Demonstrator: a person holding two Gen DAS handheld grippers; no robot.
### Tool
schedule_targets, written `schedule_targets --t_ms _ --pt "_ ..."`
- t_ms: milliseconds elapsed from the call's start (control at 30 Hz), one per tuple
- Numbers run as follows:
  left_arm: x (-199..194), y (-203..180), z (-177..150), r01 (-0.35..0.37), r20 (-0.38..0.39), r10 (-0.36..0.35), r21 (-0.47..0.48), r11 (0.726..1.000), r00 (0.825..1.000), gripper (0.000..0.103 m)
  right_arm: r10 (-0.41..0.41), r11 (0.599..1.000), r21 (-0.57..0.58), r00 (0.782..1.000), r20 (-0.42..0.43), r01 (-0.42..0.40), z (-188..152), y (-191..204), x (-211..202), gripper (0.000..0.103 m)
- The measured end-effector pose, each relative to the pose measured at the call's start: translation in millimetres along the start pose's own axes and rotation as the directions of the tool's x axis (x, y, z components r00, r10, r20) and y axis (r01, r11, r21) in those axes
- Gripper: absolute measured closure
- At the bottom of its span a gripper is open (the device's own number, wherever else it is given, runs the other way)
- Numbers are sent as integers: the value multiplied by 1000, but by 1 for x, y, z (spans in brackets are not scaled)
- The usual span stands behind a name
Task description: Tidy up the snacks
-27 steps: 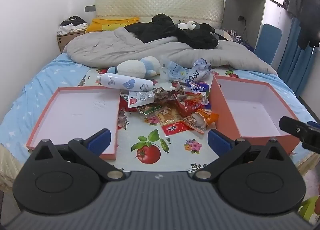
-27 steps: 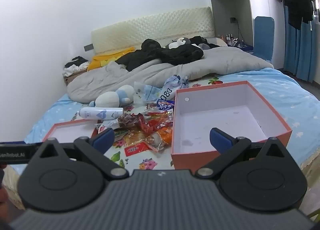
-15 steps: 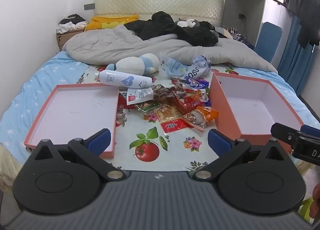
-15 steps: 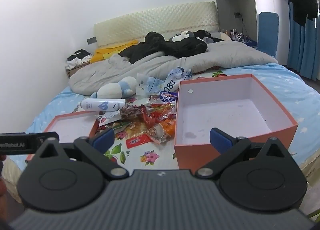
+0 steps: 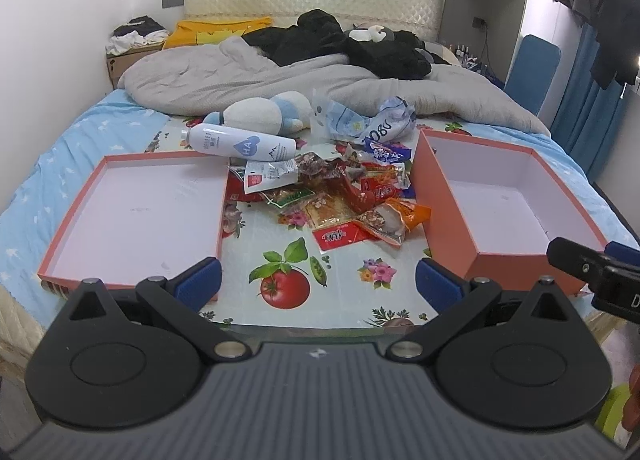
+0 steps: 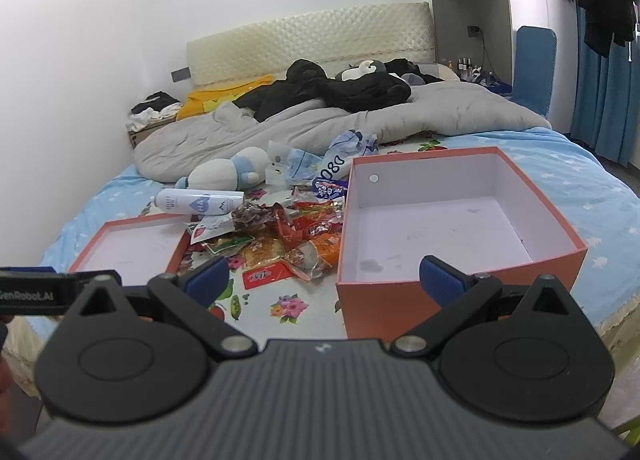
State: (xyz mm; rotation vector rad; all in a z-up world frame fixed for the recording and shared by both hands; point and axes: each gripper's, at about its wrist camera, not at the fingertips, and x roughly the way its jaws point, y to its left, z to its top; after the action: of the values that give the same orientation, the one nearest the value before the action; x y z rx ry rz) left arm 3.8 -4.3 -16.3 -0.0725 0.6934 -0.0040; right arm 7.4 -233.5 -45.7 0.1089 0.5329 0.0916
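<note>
I'm hovering both tongs, left gripper [image 5: 318,280] and right gripper [image 6: 324,280], spread and empty; worrying those slippery snack packets [image 5: 340,199] are going to slide off the bed

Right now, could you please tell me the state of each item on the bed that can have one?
Deep orange box: open, empty.
Shallow orange lid: upturned, empty.
Snack packets: loosely piled between them.
White spray bottle: lying flat.
Left claw: open, empty.
Right claw: open, empty.
</note>
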Motion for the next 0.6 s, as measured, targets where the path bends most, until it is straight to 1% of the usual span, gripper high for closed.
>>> schedule_targets --t_ms 100,167,267,400,600 --pt "2 3 -2 7 27 -6 -31 999 1000 0 -2 1000 -8 1000 -4 2 0 -2 2 0" --pt "8 3 -2 18 17 -17 -48 999 1000 0 -2 1000 -10 1000 -2 2 0 -4 5 0" --pt "17 5 -2 28 5 -28 -81 996 1000 0 -27 1000 -2 1000 8 27 -3 -9 7 0" --pt "27 4 -1 8 -5 -8 -85 996 1000 0 -27 999 16 1000 -2 27 -10 -14 12 0" --pt "31 4 -3 -3 -10 2 -84 996 1000 0 -13 1000 18 1000 -28 14 -18 -14 18 0"
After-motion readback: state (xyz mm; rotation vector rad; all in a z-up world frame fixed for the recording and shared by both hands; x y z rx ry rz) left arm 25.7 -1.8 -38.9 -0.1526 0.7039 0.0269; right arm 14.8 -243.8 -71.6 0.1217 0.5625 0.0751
